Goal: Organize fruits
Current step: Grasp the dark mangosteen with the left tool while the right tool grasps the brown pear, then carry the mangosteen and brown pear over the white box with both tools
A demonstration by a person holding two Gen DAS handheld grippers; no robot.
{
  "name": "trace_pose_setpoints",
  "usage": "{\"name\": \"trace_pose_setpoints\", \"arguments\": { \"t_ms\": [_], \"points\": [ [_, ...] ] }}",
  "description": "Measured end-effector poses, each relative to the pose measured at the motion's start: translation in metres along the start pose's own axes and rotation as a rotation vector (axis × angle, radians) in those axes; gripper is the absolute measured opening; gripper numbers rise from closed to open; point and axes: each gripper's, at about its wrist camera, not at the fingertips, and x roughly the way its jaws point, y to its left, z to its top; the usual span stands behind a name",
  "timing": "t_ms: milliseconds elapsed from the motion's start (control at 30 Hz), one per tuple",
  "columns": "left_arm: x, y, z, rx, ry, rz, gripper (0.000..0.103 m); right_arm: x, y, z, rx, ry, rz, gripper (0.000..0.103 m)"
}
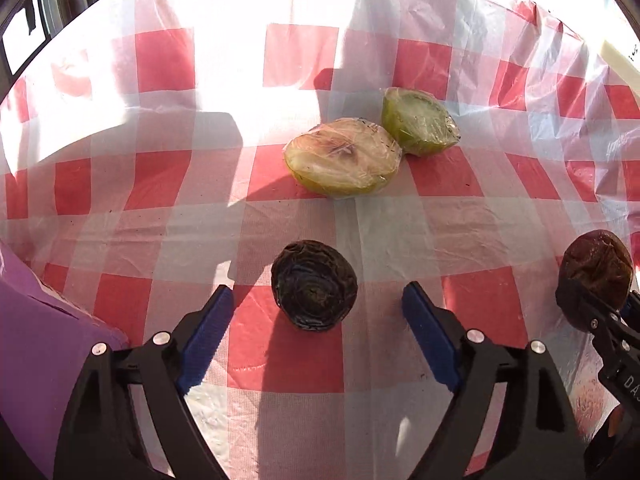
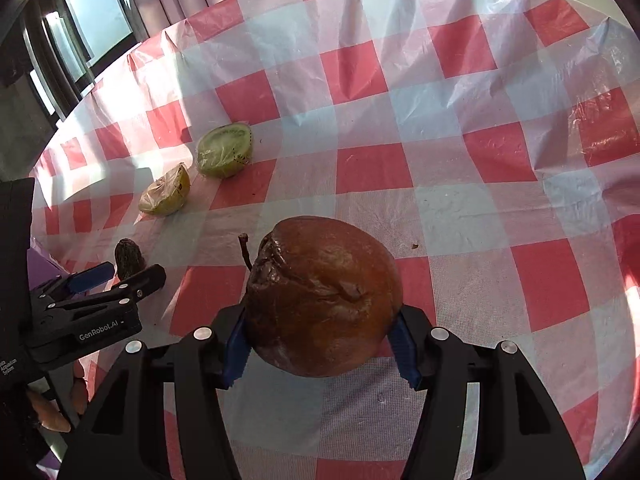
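On the checked cloth (image 1: 168, 64) sit all the fruits, and your right claw (image 2: 322, 340) is clamped on the brown fruit (image 2: 324, 296), a blue pad pressed to each flank and its stalk pointing up and left. Your left claw (image 1: 320, 332) stands partly open with the dark half (image 1: 314, 290) lying between its pads (image 1: 206, 340); neither pad touches it, and it rests on a red square. Beyond it, two wrapped green halves (image 1: 344, 158) lie touching each other, well apart from both claws. From your left camera, the right claw shows at the right edge gripping its fruit. A purple sheet (image 1: 36, 344) edges the cloth at lower left.
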Motion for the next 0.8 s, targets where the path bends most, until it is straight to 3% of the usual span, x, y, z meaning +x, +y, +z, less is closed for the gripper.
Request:
{"name": "trace_pose_setpoints", "arguments": {
  "t_ms": [67,133,167,300,633,800],
  "points": [
    [-0.002,-0.005,0.003,0.016,-0.002,-0.016,0.067,-0.001,0.002,-0.003,-0.015,-0.004,-0.002,0.057],
    [-0.005,-0.010,0.005,0.025,0.003,-0.021,0.041,-0.001,0.003,-0.004,-0.017,-0.007,-0.004,0.057],
    [-0.006,-0.011,0.005,0.026,0.011,-0.028,0.038,-0.001,0.003,-0.004,-0.017,-0.009,-0.004,0.057],
    [-0.014,-0.018,0.000,0.038,0.042,-0.058,0.037,-0.001,0.009,-0.005,-0.055,-0.013,-0.024,0.057],
    [-0.054,-0.027,-0.076,0.025,0.070,-0.106,0.037,-0.006,0.013,-0.008,-0.071,0.016,-0.042,0.054],
    [-0.079,-0.021,-0.119,0.075,0.100,-0.135,0.037,-0.029,0.018,-0.025,-0.022,0.058,-0.011,0.054]
  ]
}}
